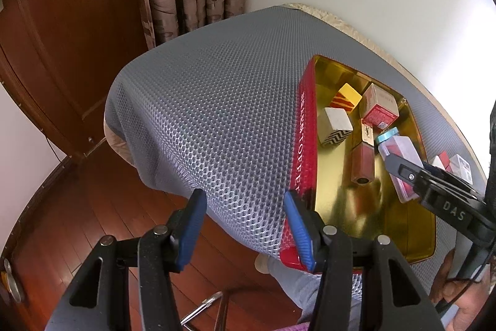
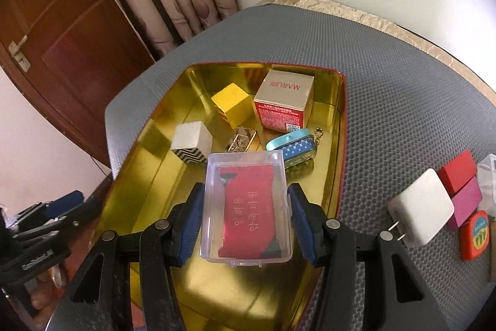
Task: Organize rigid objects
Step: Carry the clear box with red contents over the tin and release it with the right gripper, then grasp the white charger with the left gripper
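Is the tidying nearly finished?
About halfway. Done: the MARUBI box and yellow cube sit in the gold tin. In hand: the right gripper holds a clear case. Left: white charger, red block.

Two close wrist views down onto one shared tin [image 1: 305, 126], left beside, right above.

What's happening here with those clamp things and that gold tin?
A person is sorting small items into a gold tin on a grey mat. The right gripper holds a clear plastic case with a red card inside, over the tin. The left gripper is open and holds nothing, near the tin's red side. Already inside are a yellow cube, a white cube and a MARUBI box. A white charger and some blocks wait on the mat.
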Available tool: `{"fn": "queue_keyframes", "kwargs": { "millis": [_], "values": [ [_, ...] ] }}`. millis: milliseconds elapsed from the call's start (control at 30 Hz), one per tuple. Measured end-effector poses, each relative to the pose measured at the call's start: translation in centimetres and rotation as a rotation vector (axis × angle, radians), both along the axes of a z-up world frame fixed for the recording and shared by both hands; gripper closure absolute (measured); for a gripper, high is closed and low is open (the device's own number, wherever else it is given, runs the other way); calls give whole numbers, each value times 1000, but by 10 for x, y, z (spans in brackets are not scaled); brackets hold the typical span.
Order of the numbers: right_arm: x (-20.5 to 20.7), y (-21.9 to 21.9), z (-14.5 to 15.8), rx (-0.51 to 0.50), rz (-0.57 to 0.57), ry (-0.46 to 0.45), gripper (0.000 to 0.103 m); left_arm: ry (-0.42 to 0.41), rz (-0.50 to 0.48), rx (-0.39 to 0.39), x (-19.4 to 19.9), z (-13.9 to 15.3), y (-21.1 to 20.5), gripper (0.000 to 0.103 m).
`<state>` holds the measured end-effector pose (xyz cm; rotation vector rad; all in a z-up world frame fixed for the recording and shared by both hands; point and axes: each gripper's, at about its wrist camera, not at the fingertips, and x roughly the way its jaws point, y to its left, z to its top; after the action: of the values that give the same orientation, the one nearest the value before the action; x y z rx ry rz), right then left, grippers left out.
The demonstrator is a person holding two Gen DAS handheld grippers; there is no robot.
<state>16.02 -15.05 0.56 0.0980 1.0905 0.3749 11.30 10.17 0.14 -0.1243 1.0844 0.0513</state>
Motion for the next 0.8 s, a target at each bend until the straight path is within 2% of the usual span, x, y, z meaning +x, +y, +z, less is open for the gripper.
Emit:
{"fn": "queue_keyframes", "kwargs": {
  "millis": [200, 300, 433, 500, 567, 667, 800],
  "values": [
    [2, 6, -1, -26, 4, -6, 51, 5, -3, 8, 0, -1, -3, 50],
    [1, 2, 1, 3, -12, -13, 50, 5, -4, 13, 0, -1, -3, 50],
    [-8, -12, 12, 47, -44, -48, 45, 0, -3, 26, -1, 0, -4, 50],
    [-23, -28, 23, 57, -72, -100, 37, -9, 0, 31, -2, 1, -3, 50],
    [-49, -56, 31, 59, -136, -153, 20, -22, -1, 39, -4, 4, -4, 50],
    [-83, -108, 28, 42, -258, -174, 18, -44, -14, 62, -6, 7, -8, 50],
    [-132, -200, 5, -129, -431, -122, 18, -88, -56, 108, -12, 14, -20, 50]
  ]
}}
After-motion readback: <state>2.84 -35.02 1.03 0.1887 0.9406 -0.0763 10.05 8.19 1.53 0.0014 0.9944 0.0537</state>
